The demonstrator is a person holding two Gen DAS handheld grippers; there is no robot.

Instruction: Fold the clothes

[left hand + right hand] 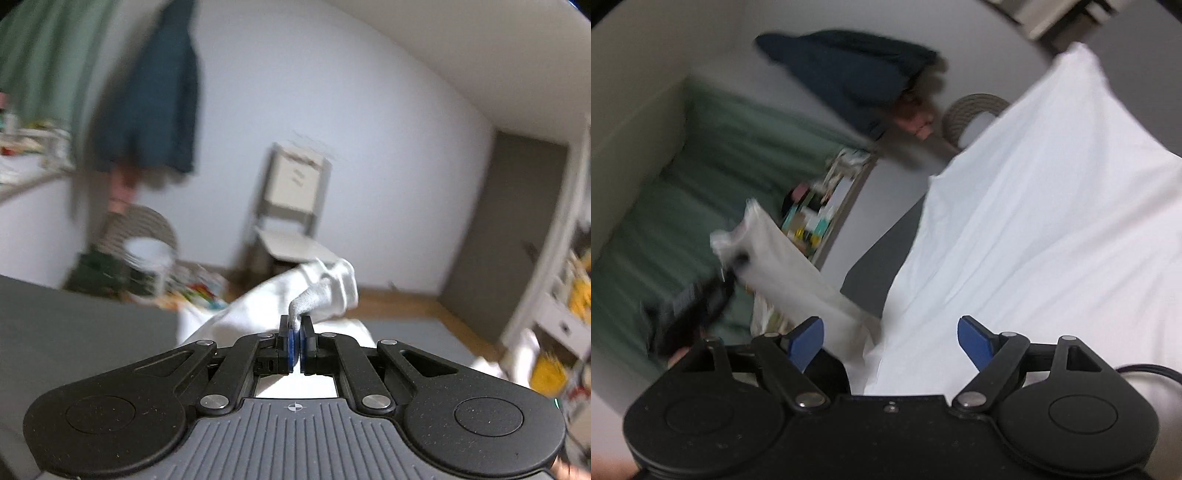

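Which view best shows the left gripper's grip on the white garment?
The left wrist view: the left gripper is shut on a bunched edge of the white garment. The right wrist view shows it only as a distant blur, with the right gripper open and empty.

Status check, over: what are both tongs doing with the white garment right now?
Left tongs shut on white garment, lifted. Right tongs open, empty, garment spread ahead. Nothing blocking in view.
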